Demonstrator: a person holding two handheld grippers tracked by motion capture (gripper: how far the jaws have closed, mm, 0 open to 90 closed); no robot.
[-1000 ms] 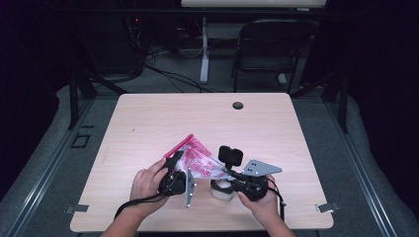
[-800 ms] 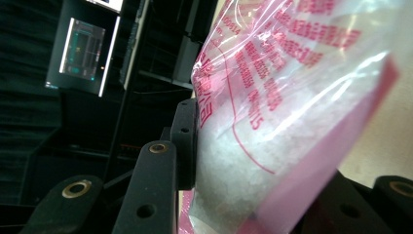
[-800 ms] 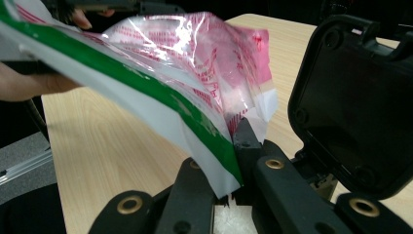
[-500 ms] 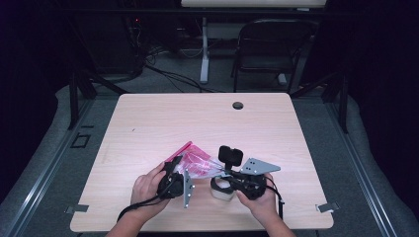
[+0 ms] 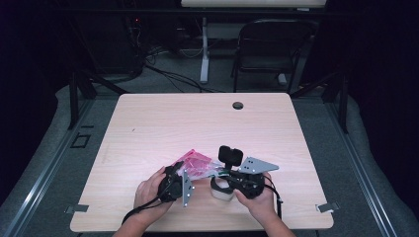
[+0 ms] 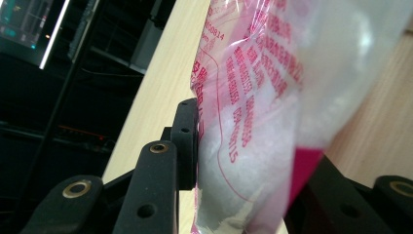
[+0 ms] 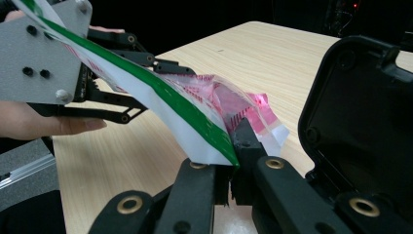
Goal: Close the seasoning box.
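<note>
- Near the front edge of the tabletop (image 5: pixel 148 123), seen from the high view, the person's left hand (image 5: pixel 148 190) is gripping the left hand-held gripper (image 5: pixel 177 173), which is pointing toward the middle of the table.
- In the left gripper view, the left hand-held gripper (image 6: pixel 253 161) is pinching a clear plastic bag (image 6: pixel 263 97) with pink print; one black jaw is pressing flat against the film on the left, and the other jaw is showing behind the pink strip at the bag's lower right.
- In the high view the plastic bag (image 5: pixel 195 163) is sitting between the two hands, just above the wood, with its pink part lying toward the left hand-held gripper.
- In the right gripper view the bag's white edge with a green stripe (image 7: pixel 160 97) is stretching from the right jaws up toward the left gripper's grey plate (image 7: pixel 39 53).
- Just right of the bag, the right hand-held gripper (image 5: pixel 225 173) is closing its jaws tight on that striped edge; the right gripper view is showing the two jaws of the right hand-held gripper (image 7: pixel 229 161) pressed together with the film caught between them.
- The right hand (image 5: pixel 257 197) is resting low on the tabletop, and a white roll (image 5: pixel 221 190) is lying just beside it, under the gripper body.
- Further back, a small dark round hole (image 5: pixel 238 105) is sitting in the tabletop, well apart from both hands.
</note>
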